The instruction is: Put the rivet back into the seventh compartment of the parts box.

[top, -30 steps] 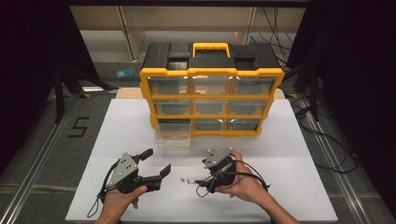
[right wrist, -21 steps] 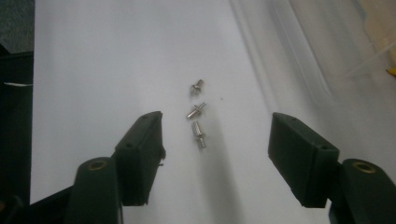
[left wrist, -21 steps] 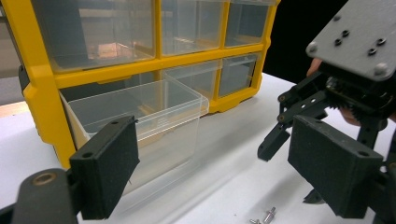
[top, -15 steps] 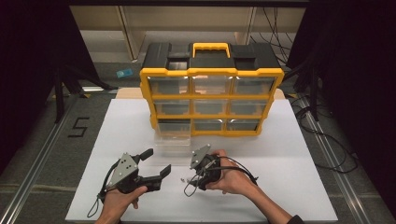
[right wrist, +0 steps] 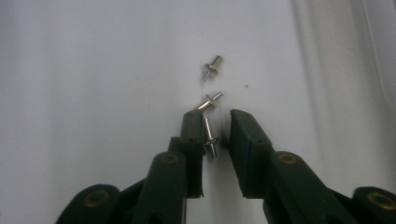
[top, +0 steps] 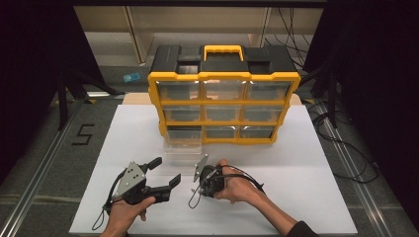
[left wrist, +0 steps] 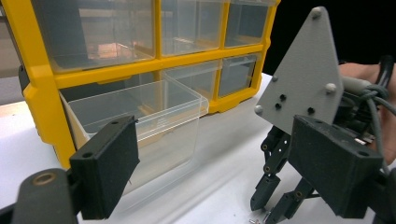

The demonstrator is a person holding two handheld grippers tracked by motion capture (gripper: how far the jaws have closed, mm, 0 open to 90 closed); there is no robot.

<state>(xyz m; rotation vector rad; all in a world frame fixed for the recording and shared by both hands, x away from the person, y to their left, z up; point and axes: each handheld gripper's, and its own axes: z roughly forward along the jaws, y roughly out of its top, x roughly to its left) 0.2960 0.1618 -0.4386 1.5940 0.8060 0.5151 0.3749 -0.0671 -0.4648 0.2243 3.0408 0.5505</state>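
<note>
Right gripper view | right gripper (right wrist: 212, 122) fingers closing, narrow round rivet (right wrist: 208, 136) | left gripper (top: 165, 173) fingers wide

Rivets (right wrist: 209, 136) bright metal, glossy, smooth; two more (right wrist: 212, 100) (right wrist: 211, 66) same shiny finish. Right gripper (right wrist: 215, 133) jaws matt black plastic, slightly grainy, brass-look pins at the joints. Left gripper (left wrist: 224, 172) pads matt black, rough foam-like texture; plate (left wrist: 303, 70) on the right gripper flat grey, matt, with small screws. Organizer (top: 223, 101) frame glossy yellow plastic, top matt black plastic. Drawer (left wrist: 140, 126) clear smooth plastic, shiny with reflections. Table (top: 306, 163) white, matt, smooth sheet. Cable (left wrist: 373, 100) grey rubbery, matt
</note>
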